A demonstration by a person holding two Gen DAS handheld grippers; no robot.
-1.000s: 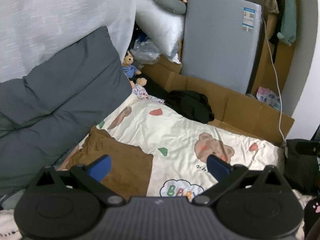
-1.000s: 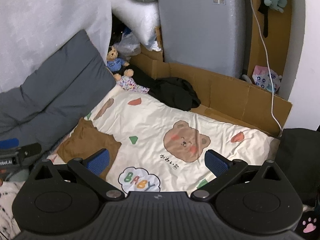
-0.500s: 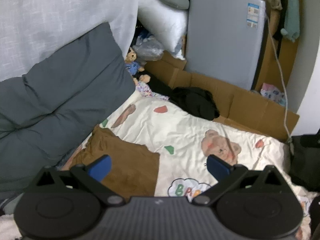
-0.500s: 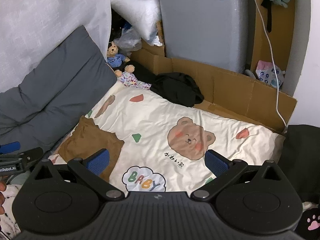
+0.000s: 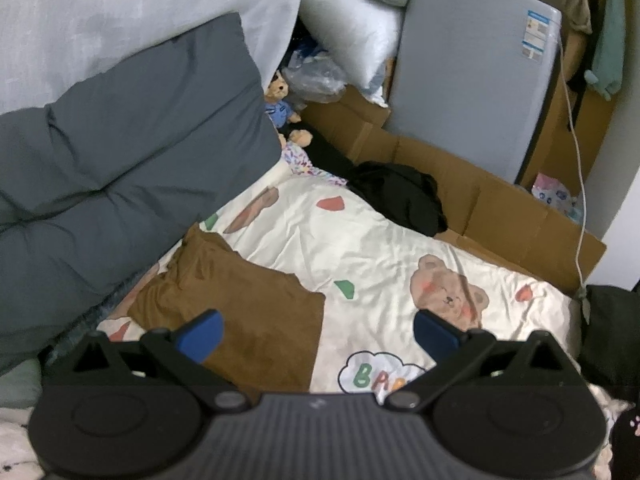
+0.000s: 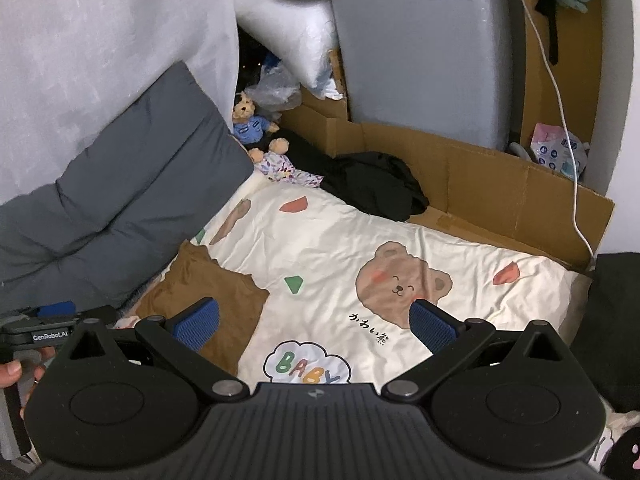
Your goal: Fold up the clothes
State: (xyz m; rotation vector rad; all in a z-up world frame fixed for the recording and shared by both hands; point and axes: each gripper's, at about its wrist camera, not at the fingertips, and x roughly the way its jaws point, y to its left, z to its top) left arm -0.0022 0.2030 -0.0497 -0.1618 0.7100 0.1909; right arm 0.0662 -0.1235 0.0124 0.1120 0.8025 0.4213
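A folded brown garment (image 5: 248, 312) lies flat at the left side of the cream bear-print sheet (image 5: 380, 248), against the grey cushion. In the right wrist view the same brown garment (image 6: 212, 292) sits left of the sheet (image 6: 340, 240). My left gripper (image 5: 318, 334) hovers above the garment's near right edge, open, nothing between its blue pads. My right gripper (image 6: 314, 322) is open over the "BABY" print, empty. A crumpled black garment (image 5: 400, 196) lies at the sheet's far edge, also seen as black garment (image 6: 372, 184).
A big grey cushion (image 5: 120, 152) leans along the left. Cardboard walls (image 6: 500, 200) border the far side, with a grey appliance (image 5: 472, 72) and a white cable (image 6: 560, 120) behind. Teddy bears (image 6: 250, 124) sit in the far corner. A dark item (image 6: 612, 328) bounds the right.
Both grippers have shifted slightly, tilting a little more toward the bed; the brown garment sits larger in the left wrist view. Both stay open.
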